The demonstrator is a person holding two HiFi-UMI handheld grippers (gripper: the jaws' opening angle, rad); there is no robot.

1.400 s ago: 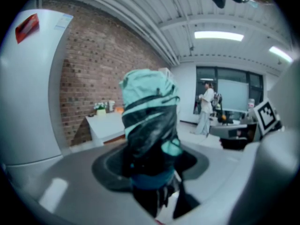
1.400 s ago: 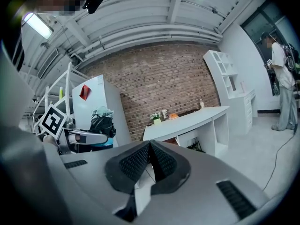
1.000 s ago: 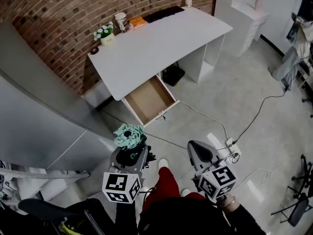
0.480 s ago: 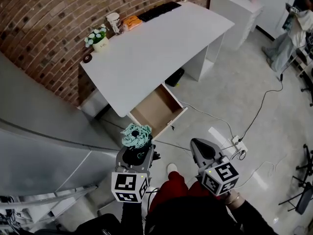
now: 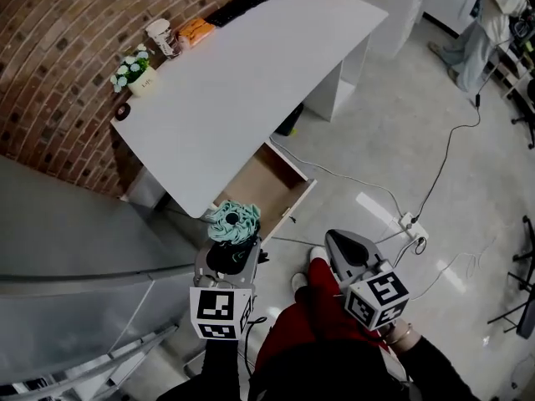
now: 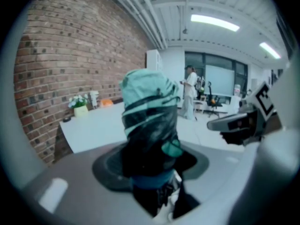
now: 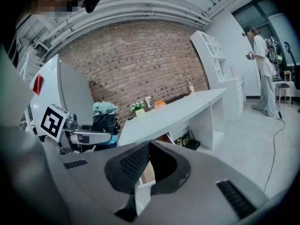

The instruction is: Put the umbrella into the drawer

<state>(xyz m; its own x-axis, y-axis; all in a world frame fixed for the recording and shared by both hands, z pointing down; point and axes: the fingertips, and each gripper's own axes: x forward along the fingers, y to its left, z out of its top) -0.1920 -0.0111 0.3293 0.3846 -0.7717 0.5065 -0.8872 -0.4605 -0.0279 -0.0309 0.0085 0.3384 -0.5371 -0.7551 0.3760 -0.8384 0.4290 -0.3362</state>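
Head view, read left to right. Far left: brick wall [image 5: 58, 48], then flower pot [image 5: 134, 73] and cup [image 5: 159, 36] on far corner of white desk [image 5: 251, 73]. Near left: left gripper [image 5: 227, 256] clamped on folded umbrella [image 5: 234, 222], teal-and-black bundle standing upright between jaws; confirmed in left gripper view, fabric filling the gap. Centre: drawer [image 5: 261, 189] pulled out from under desk edge, bare inside, nothing in it. Umbrella held in air near drawer's near-left corner, not yet inside. Near right: right gripper [image 5: 341, 247] with jaws brought together, nothing between them per right gripper view; apart from drawer and umbrella. Judged progress: pickup done, drawer already open, carry close to drawer. Left to do: bring umbrella over cavity, lower, lay flat to fit, release; closing drawer not asked by task
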